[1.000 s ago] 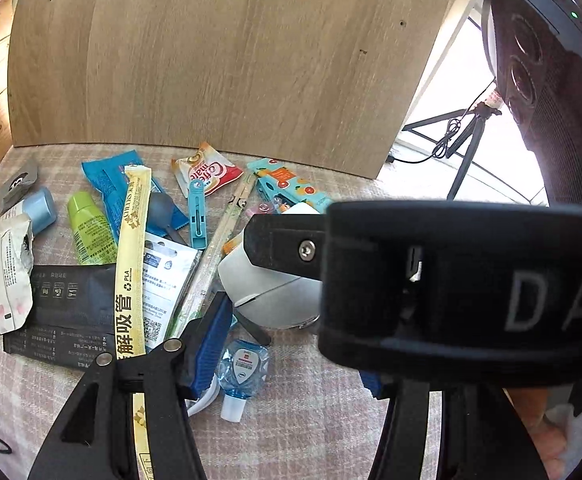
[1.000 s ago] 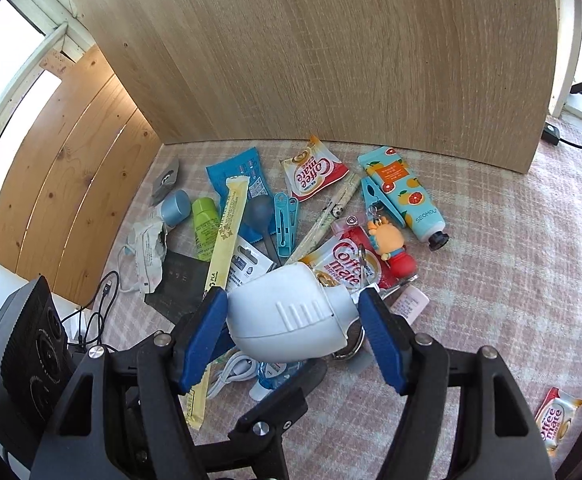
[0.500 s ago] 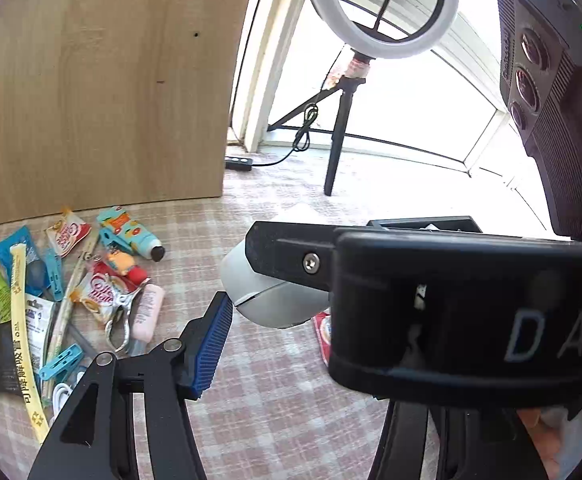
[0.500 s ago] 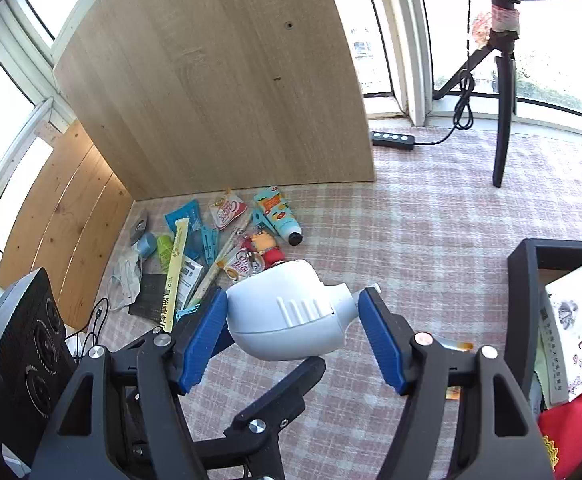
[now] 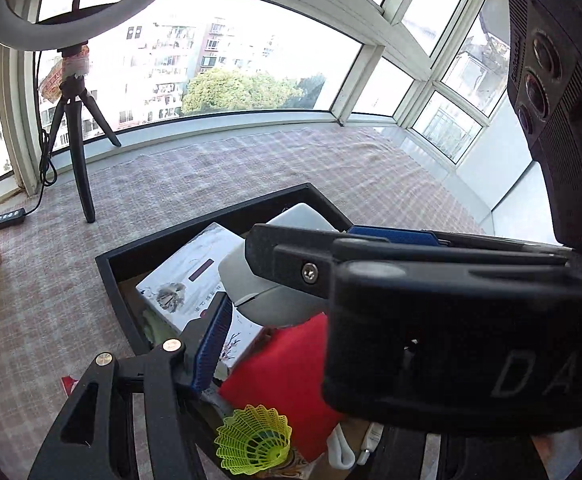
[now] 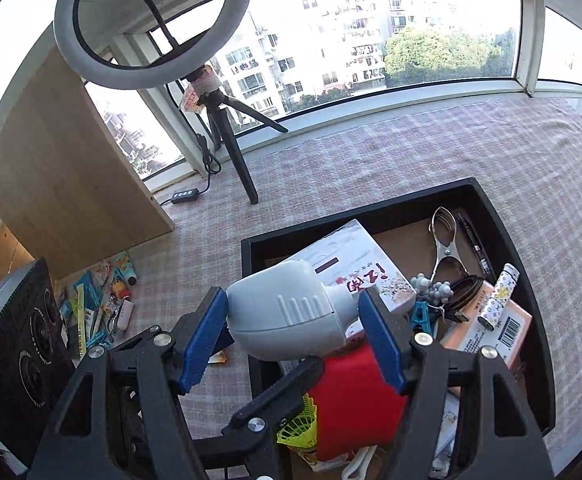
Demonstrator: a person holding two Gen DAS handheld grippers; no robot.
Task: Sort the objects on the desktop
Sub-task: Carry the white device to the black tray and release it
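Currently, held object: a white plastic bulb-shaped item is gripped between the blue pads of the right gripper, wide end leftward, narrow neck against the right pad.
Position: the item is held above the near-left corner of the black tray, over a white printed box.
Left gripper: the left gripper is seen just beside the same white item; only one blue pad is visible, so its state cannot be told.
Tray contents: a red box, a metal clip, a patterned tube and a yellow-green shuttlecock are seen.
Surface: a checked cloth is spread beneath.
Unsorted pile: small packets are left at the wooden board, well apart from the tray.
Background: a ring light on a tripod is stood near the window.
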